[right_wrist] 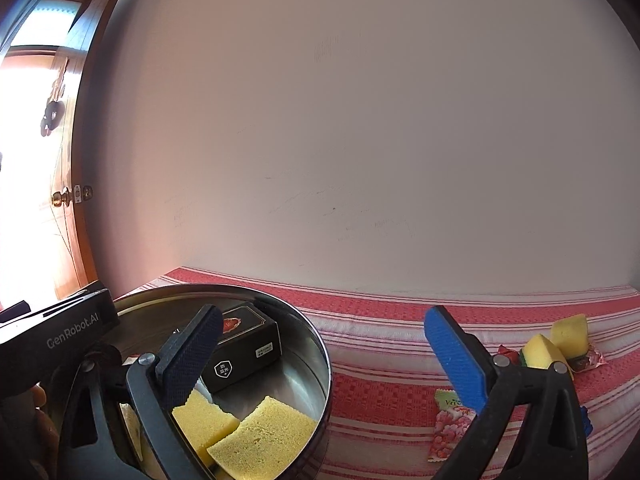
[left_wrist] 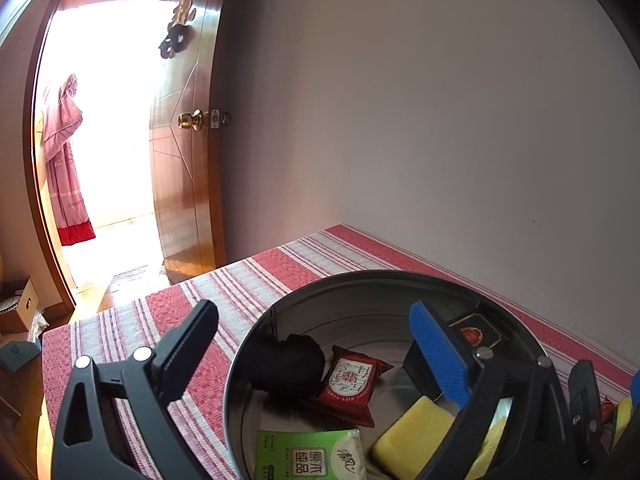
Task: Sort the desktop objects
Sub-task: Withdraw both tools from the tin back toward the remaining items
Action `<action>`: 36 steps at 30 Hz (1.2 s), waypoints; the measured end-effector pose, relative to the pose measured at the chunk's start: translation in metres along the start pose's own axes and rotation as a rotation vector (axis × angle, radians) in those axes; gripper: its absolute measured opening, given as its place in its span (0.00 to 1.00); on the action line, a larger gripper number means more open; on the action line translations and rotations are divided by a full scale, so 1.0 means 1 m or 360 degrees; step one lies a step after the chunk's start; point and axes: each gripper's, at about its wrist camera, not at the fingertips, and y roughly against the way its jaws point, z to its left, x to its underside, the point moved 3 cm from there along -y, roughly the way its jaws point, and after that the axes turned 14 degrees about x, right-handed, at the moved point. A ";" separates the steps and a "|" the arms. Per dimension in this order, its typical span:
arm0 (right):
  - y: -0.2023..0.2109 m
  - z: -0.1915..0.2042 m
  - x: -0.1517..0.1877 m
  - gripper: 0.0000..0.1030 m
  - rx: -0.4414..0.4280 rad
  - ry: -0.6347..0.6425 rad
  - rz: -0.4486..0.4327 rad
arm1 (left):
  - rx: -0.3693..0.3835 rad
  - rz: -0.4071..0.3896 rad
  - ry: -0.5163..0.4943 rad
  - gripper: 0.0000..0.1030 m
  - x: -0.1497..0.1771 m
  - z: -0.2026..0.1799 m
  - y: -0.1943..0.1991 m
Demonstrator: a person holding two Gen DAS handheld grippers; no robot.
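A round metal tin (left_wrist: 360,282) stands on the striped red and white cloth (left_wrist: 248,280). It holds a black bundle (left_wrist: 288,360), a red sachet (left_wrist: 352,380), a green tissue pack (left_wrist: 312,456), a yellow sponge (left_wrist: 412,432) and a black box (left_wrist: 476,330). My left gripper (left_wrist: 316,344) hangs open over the tin with nothing between its fingers. In the right wrist view my right gripper (right_wrist: 324,356) is open and empty at the tin's (right_wrist: 322,344) right rim, above sponge pieces (right_wrist: 264,436) and the black box (right_wrist: 244,344).
On the cloth to the right lie a pink candy packet (right_wrist: 452,424), two yellow sponge pieces (right_wrist: 568,332) and a red wrapper (right_wrist: 506,354). A plain wall (right_wrist: 360,140) backs the table. A wooden door (left_wrist: 184,160) stands ajar at the left, beyond the table's edge.
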 end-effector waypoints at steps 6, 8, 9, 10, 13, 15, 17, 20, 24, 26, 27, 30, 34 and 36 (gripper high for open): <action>0.014 -0.010 0.000 0.99 0.0063 -0.0046 -0.0064 | -0.0031 -0.0106 0.0027 0.95 0.001 0.002 0.009; 0.017 -0.013 -0.001 0.99 0.0076 -0.0064 -0.0079 | -0.0022 -0.0137 0.0045 0.95 0.001 0.003 0.011; 0.018 -0.015 -0.001 0.99 0.0083 -0.0070 -0.0083 | -0.0006 -0.0152 0.0054 0.95 0.001 0.003 0.013; 0.019 -0.016 -0.001 0.99 0.0090 -0.0076 -0.0087 | 0.0011 -0.0169 0.0062 0.95 0.002 0.002 0.014; 0.021 -0.021 -0.002 0.99 0.0116 -0.0079 -0.0108 | 0.0068 -0.0213 0.0059 0.95 0.004 -0.005 0.018; 0.026 -0.021 -0.003 0.99 0.0138 -0.0059 -0.0147 | 0.0102 -0.0241 0.0019 0.95 0.005 -0.012 0.021; 0.030 -0.023 -0.005 0.99 0.0172 -0.0008 -0.0206 | 0.0113 -0.0257 -0.0042 0.95 0.006 -0.021 0.023; 0.035 -0.029 -0.003 0.99 0.0206 0.0060 -0.0224 | 0.0150 -0.0273 -0.0081 0.95 0.009 -0.030 0.026; 0.042 -0.049 -0.001 0.99 0.0222 0.0022 -0.0225 | 0.0222 -0.0279 -0.0064 0.95 0.012 -0.034 0.030; 0.044 -0.059 0.000 0.99 0.0232 -0.0005 -0.0227 | 0.0254 -0.0276 -0.0066 0.95 0.015 -0.038 0.031; 0.045 -0.064 0.000 0.99 0.0239 -0.0011 -0.0224 | 0.0263 -0.0267 -0.0078 0.95 0.016 -0.040 0.030; 0.045 -0.074 0.001 0.99 0.0263 -0.0014 -0.0205 | 0.0272 -0.0248 -0.0161 0.95 0.021 -0.052 0.028; 0.047 -0.087 0.002 0.99 0.0308 -0.0011 -0.0199 | 0.0329 -0.0254 -0.0247 0.97 0.027 -0.069 0.031; 0.048 -0.093 0.003 0.99 0.0320 -0.0002 -0.0195 | 0.0365 -0.0240 -0.0277 0.99 0.030 -0.076 0.032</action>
